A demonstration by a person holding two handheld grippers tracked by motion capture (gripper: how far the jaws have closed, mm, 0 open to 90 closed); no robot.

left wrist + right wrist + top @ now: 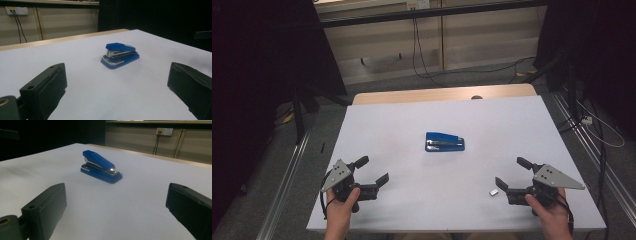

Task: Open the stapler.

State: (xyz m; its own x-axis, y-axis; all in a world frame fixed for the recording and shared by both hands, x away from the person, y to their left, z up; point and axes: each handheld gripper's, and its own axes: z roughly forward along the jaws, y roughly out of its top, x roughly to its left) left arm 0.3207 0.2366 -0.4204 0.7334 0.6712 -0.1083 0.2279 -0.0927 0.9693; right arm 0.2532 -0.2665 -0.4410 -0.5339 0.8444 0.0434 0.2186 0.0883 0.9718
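Ideally, both grippers, left [374,171] and right [511,172], jaws spread wide and empty, should approach the blue stapler [444,142] squarely from either side.

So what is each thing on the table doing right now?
Stapler: closed, flat on its base mid-table, untouched.
Left gripper: fingers wide open, nothing between them, low near the table's near edge.
Right gripper: fingers wide open, holding nothing, low near the near edge.
Small metal piece: lying loose on the table beside the right gripper; too small to tell what it is.
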